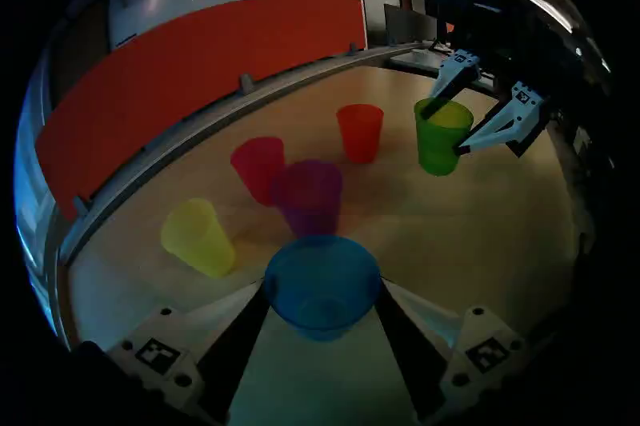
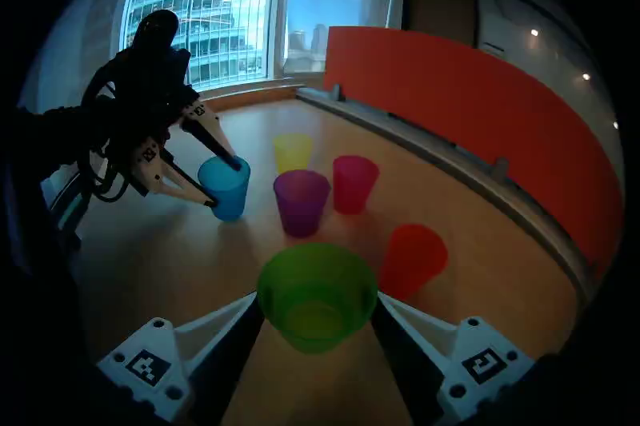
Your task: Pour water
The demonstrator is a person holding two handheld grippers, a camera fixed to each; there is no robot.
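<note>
On the bench (image 1: 496, 218), in the left gripper view, a yellow cup (image 1: 198, 236) stood furthest left, then a pink cup (image 1: 258, 168), a purple cup (image 1: 308, 196) and a red cup (image 1: 360, 132). The left gripper (image 1: 322, 306) pinched the blue cup (image 1: 322, 282), upright, both fingers against its wall. Far right, the right gripper (image 1: 442, 132) clamped the green cup (image 1: 438, 156), also upright. The held cups were well apart, with the loose four between them; pouring would likely mean carrying one across to the other. I could not tell whether either held water

Smooth translucent plastic: blue cup (image 1: 322, 286) at six o'clock, green cup (image 1: 442, 138) at two o'clock. The table (image 1: 480, 218) is pale, faintly glossy wood.
</note>
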